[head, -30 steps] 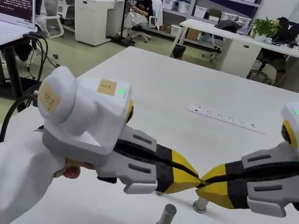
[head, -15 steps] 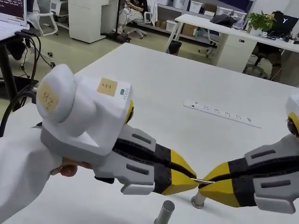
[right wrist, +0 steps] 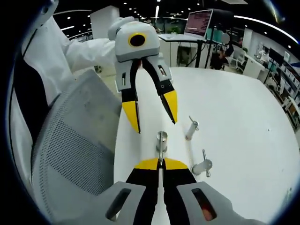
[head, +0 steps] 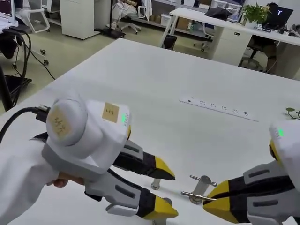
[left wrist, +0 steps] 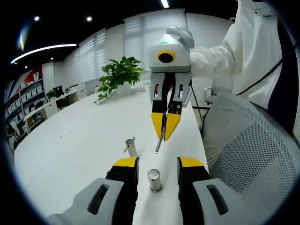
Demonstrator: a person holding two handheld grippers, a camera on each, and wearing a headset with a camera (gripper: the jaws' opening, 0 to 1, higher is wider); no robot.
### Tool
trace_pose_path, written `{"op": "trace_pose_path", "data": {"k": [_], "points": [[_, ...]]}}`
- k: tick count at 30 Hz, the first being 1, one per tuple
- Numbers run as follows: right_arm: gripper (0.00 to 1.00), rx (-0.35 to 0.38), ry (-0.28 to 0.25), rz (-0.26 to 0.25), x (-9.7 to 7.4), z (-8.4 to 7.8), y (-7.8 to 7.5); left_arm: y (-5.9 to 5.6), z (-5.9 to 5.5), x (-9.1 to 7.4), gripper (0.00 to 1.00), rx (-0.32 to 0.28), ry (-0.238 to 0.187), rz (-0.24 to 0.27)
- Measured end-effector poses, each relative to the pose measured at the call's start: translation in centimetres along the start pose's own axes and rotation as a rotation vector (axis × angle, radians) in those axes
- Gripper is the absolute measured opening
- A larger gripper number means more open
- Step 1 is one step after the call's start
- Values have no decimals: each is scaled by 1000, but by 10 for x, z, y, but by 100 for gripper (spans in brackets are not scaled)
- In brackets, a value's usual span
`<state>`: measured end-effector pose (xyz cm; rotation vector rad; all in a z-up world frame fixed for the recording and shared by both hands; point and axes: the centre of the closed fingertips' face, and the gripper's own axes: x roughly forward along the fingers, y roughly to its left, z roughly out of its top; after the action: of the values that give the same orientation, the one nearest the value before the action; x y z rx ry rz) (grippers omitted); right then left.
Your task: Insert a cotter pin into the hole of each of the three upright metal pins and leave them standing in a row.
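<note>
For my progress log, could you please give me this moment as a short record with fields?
left gripper: open, jaws framing the bare metal pin in its own view
right gripper: shut on a loose cotter pin, aimed at the bare metal pin
far fitted pin: cotter pin through it
near fitted pin: cotter pin through it
remaining: one insertion, by the look of it
surface: white table, with a power strip

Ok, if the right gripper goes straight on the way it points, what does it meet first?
The upright metal pin dead ahead; the cotter pin in the right gripper would likely touch it first. The open left gripper sits just beyond, though depth is unclear.
</note>
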<state>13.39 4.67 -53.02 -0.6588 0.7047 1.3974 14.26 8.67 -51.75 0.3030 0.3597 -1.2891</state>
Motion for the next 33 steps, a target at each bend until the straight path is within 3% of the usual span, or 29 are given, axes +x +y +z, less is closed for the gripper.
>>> {"op": "trace_pose_path", "data": {"k": [4, 14, 18, 21, 23, 33], "points": [[0, 14, 21, -7, 7, -8, -3, 6, -11, 6, 25, -37, 36, 13], [0, 61, 27, 17, 25, -16, -2, 7, -26, 13, 19, -46, 74, -9], [0, 64, 27, 23, 29, -17, -3, 6, -30, 16, 14, -77, 81, -21], [0, 65, 22, 27, 31, -16, -2, 5, -29, 17, 10, -70, 78, -25], [0, 63, 24, 29, 33, -16, -2, 6, -30, 16, 10, -109, 79, -21], [0, 30, 36, 42, 37, -18, -4, 5, -30, 15, 10, -91, 79, -24]]}}
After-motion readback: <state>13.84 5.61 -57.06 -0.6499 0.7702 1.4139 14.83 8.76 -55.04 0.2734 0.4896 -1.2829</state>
